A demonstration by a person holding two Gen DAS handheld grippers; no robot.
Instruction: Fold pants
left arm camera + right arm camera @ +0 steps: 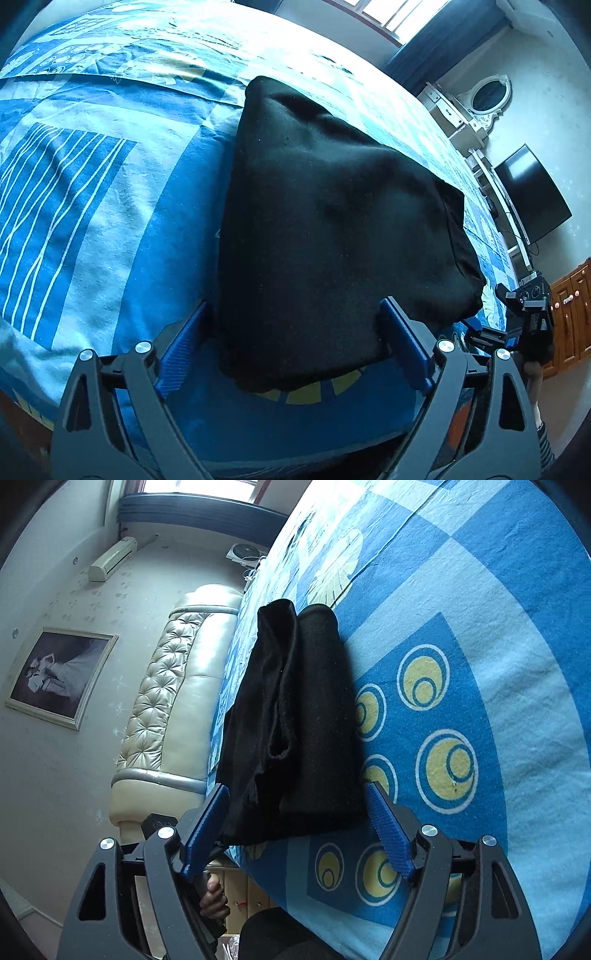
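Observation:
The black pants (332, 229) lie folded into a thick stack on the blue patterned bedsheet (92, 184). My left gripper (295, 325) is open, its blue pads on either side of the stack's near edge. In the right wrist view the same pants (295, 720) show layered folded edges. My right gripper (295, 812) is open too, with its pads spread on either side of the stack's near end. The right gripper also shows in the left wrist view (524, 314), at the far right side of the pants.
The bed edge runs close to both grippers. A padded cream headboard (166, 709) and a framed picture (59, 675) are at the left. A white dresser with an oval mirror (487, 96), a dark TV (532, 192) and a wooden cabinet (572, 314) stand beyond the bed.

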